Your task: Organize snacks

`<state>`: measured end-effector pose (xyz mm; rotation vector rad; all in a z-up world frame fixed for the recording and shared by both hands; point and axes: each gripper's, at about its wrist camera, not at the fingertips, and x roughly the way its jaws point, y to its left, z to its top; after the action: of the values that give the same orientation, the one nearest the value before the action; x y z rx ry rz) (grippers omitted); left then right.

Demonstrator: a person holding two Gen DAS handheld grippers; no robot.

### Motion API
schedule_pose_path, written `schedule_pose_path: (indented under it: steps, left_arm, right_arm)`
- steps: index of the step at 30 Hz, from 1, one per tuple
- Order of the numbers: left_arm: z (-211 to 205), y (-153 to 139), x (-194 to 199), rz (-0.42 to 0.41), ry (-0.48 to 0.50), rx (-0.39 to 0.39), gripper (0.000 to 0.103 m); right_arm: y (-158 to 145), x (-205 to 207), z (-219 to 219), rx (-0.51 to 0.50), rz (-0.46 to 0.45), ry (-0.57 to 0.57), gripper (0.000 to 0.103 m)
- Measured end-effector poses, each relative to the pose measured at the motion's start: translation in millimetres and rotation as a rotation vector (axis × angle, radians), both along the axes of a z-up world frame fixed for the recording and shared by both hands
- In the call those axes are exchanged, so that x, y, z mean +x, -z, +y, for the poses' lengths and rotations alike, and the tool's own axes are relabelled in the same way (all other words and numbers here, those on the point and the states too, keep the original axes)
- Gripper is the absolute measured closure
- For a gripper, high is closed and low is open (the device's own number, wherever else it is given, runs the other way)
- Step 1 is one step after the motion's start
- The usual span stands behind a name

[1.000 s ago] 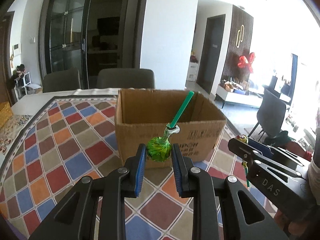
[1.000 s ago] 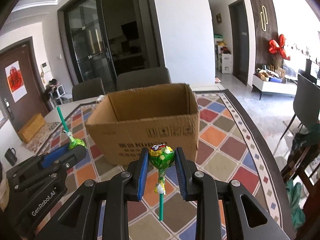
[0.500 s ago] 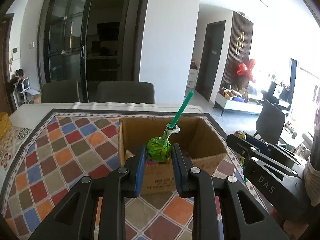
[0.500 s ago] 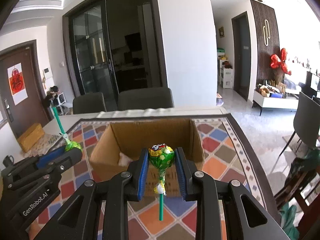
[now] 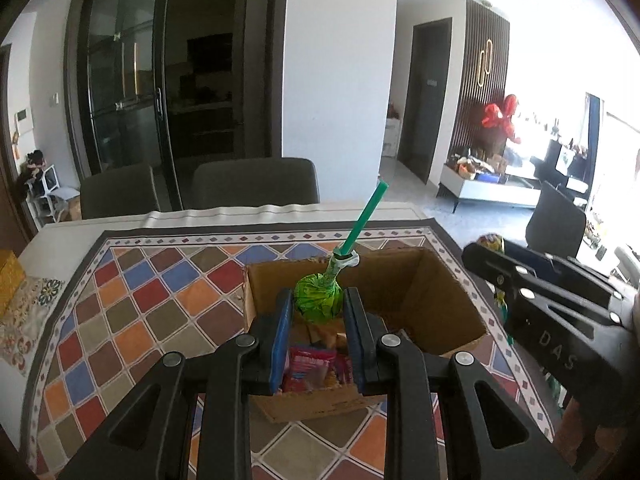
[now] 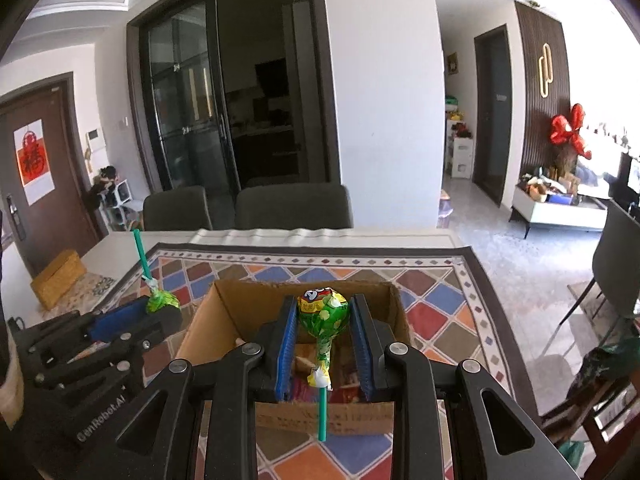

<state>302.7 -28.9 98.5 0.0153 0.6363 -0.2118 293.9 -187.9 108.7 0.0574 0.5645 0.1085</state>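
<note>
Green crinkled foil, round: first lollipop (image 5: pixel 318 298) pinched between blue ribbed pads of left gripper (image 5: pixel 318 310), stick slanting up and away. Second lollipop (image 6: pixel 323 316), glossy green wrapper, clamped in right gripper (image 6: pixel 323 320), stick hanging down. Beneath and just ahead of both, open corrugated cardboard box (image 5: pixel 436 280) on checked tablecloth (image 5: pixel 132 312); inside, pink and red snack packets (image 5: pixel 310 368).
</note>
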Motion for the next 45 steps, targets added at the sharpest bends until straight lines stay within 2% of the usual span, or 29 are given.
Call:
schedule_pose_path:
  steps: [16, 19, 20, 22, 23, 25, 28, 36, 45]
  left_arm:
    - [-3.6, 24.1, 52.1, 0.135, 0.015, 0.033, 0.077]
    - [-5.5, 28.7, 56.4, 0.152, 0.001, 0.060, 0.070]
    - [-5.3, 28.9, 56.6, 0.147, -0.007, 0.070, 0.068]
    - [-4.0, 28.4, 54.3, 0.137, -0.014, 0.078, 0.063]
    - [-3.8, 27.6, 51.9, 0.133, -0.010, 0.077, 0.062]
    - [-3.2, 25.5, 46.5, 0.124, -0.013, 0.081, 0.062]
    - [-1.6, 18.3, 33.0, 0.097, -0.016, 0.075, 0.057]
    - [3.9, -2.4, -12.0, 0.020, -0.035, 0.048, 0.051]
    - [7.8, -20.2, -69.6, -0.080, -0.052, 0.031, 0.034]
  right_arm:
    - [19.6, 62.4, 8.5, -0.097, 0.120, -0.013, 0.075]
    - [23.0, 69.1, 8.1, -0.100, 0.141, -0.010, 0.075]
    - [25.0, 70.7, 8.1, -0.105, 0.153, -0.010, 0.074]
    - [26.7, 70.5, 7.8, -0.113, 0.159, 0.003, 0.061]
    - [26.8, 70.7, 7.2, -0.116, 0.159, 0.007, 0.058]
    - [27.0, 67.2, 5.0, -0.110, 0.158, 0.012, 0.054]
    - [26.6, 58.5, 1.7, -0.096, 0.160, 0.012, 0.054]
    - [16.4, 11.7, -3.7, -0.058, 0.116, 0.001, 0.054]
    - [-5.0, -45.4, -2.9, -0.057, 0.018, 0.000, 0.040]
